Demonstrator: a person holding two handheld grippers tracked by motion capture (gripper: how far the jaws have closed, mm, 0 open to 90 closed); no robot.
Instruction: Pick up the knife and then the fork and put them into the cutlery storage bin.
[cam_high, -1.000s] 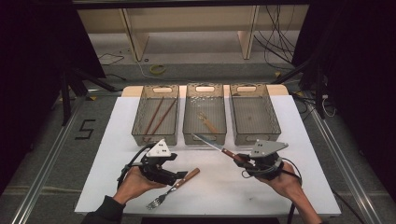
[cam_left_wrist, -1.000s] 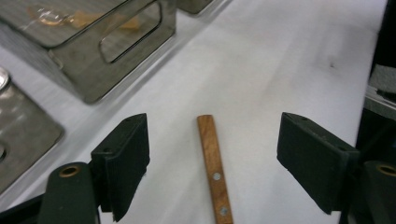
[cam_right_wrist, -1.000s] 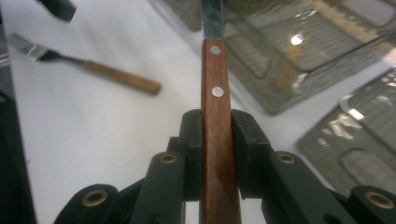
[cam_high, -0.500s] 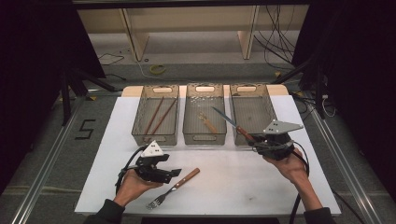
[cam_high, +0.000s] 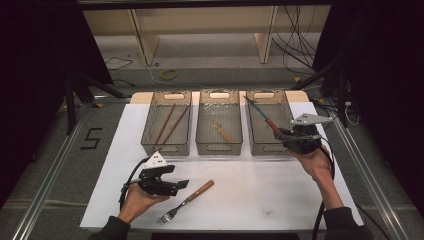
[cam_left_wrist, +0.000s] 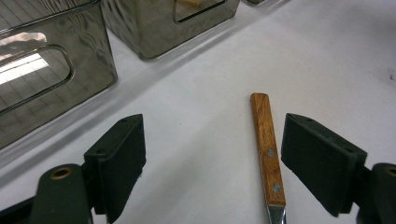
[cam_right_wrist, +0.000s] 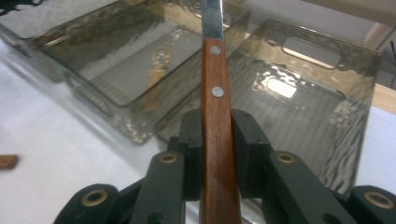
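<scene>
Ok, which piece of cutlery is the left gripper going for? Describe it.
On the white table, look in front of the three bins, beside the left gripper. The fork lies loose there. It alone has tines, unlike the knife in the right gripper.

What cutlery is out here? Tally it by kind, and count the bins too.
Chopsticks: 2, in the left bin
Spoon: 1, in the middle bin
Knife: 1, held in the right gripper over the right bin
Fork: 1, on the table by the open left gripper
Bins: 3
Total: 8
</scene>
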